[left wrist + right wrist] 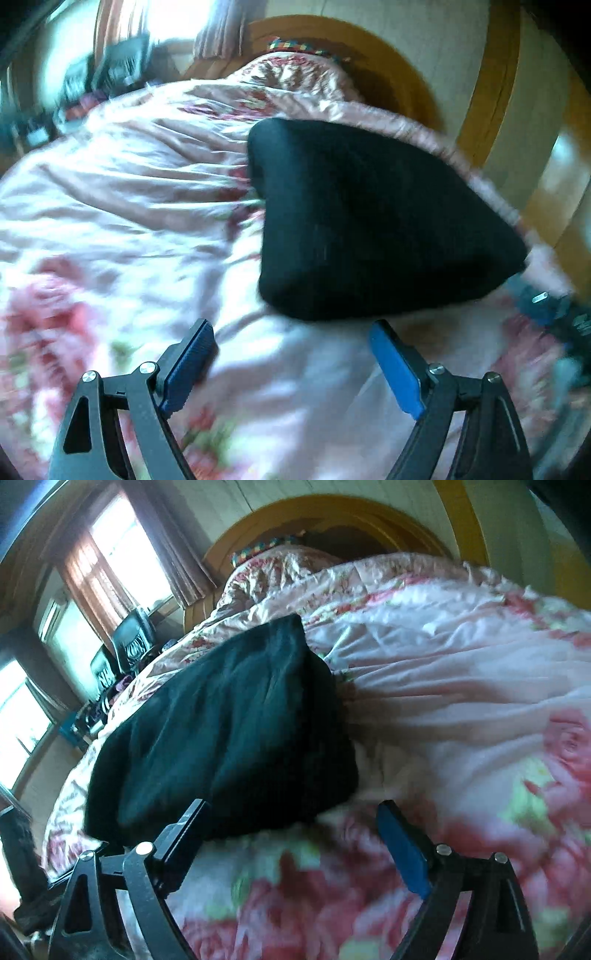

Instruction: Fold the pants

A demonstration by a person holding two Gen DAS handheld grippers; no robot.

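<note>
The black pants (pixel 373 221) lie folded into a thick compact bundle on a pink floral bedspread (pixel 129 206). In the left wrist view the bundle sits just ahead of my left gripper (pixel 291 328), which stands open over bare bedspread with nothing between its blue pads. In the right wrist view the same pants (pixel 229 731) lie ahead and to the left. My right gripper (pixel 291 808) is open too; its left finger (pixel 184 830) shows against the bundle's near edge, and whether it touches the cloth is unclear. Part of the right gripper (pixel 554 310) shows past the bundle's right corner.
The bed has a rounded wooden headboard (pixel 332 513) with a colourful pillow (pixel 258 550) in front of it. Curtained windows (pixel 122 554) and a black chair (pixel 129 635) stand at the far left. The bedspread (pixel 461 686) stretches wide to the right, rumpled in folds.
</note>
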